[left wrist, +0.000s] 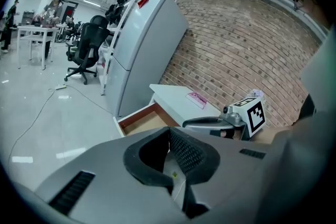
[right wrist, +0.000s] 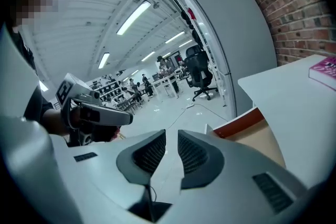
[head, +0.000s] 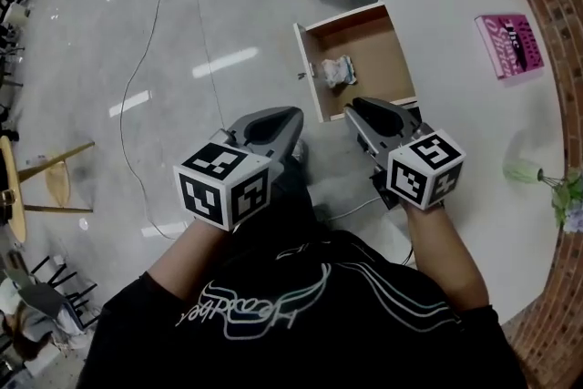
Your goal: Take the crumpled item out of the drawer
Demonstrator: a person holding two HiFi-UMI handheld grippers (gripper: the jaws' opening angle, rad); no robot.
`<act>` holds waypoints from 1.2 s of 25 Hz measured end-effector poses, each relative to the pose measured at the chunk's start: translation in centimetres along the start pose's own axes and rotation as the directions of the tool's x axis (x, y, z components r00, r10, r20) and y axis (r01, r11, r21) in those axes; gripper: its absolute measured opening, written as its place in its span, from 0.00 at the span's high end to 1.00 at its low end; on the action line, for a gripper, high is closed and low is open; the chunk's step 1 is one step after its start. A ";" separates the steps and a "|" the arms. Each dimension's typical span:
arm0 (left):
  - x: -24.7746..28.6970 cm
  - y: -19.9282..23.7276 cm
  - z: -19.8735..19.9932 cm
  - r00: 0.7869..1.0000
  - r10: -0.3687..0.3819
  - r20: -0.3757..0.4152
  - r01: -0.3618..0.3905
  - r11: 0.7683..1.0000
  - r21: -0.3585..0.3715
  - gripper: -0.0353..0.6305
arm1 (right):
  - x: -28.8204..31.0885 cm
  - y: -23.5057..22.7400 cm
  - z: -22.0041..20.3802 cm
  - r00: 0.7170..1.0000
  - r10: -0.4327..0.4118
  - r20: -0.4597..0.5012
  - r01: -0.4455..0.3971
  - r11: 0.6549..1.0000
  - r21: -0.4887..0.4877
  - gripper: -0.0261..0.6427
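Drawer [head: 373, 57] stood pulled out from the white table [head: 455, 32], open on top. The crumpled item [head: 339, 70] lay on the drawer floor at the front-panel end, just beside the panel; whether it touched the panel could not be told. The rest of the drawer was bare. The item looked like a whitish wad of paper or thin wrap with some print on it. Judged light, soft and squashable, not fragile and not slippery, with folds that give the pads something to bite. It would likely deform instead of resisting, so a light pinch should do. Best hold judged to be across the raised middle of the wad from above, jaws lined up along the drawer's length to clear the front panel. Left gripper [head: 293, 116] was outside the drawer, off its front corner, jaws together with nothing between. Right gripper [head: 352, 108] was just outside the drawer's near side wall, jaws closed to a sliver, also empty. Both were apart from the item, so the jaws needed opening before any reach in.
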State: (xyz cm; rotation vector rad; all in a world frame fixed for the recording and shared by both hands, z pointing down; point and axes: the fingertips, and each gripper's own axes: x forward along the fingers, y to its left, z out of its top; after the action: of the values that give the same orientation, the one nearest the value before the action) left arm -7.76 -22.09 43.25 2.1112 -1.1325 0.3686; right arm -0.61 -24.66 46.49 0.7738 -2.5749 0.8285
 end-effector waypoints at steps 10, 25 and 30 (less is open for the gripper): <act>8.2 11.4 2.0 0.994 -0.033 -0.102 0.030 0.999 -0.034 0.91 | 11.3 -11.9 -2.5 0.963 -0.208 -0.173 0.202 0.978 -0.052 0.71; 16.3 19.7 -1.7 0.970 -0.098 -0.221 0.082 0.994 -0.078 0.91 | 20.5 -24.7 -10.2 0.840 -0.329 -0.430 0.336 0.940 -0.062 0.67; 17.8 20.6 -2.1 0.967 -0.114 -0.226 0.097 0.992 -0.084 0.91 | 22.2 -27.7 -13.1 0.796 -0.346 -0.497 0.354 0.932 -0.081 0.67</act>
State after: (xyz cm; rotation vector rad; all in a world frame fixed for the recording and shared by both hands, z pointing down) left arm -14.10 -39.14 63.58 1.9961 -0.8828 0.5009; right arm -0.38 -44.34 78.78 0.8667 -1.8873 0.8021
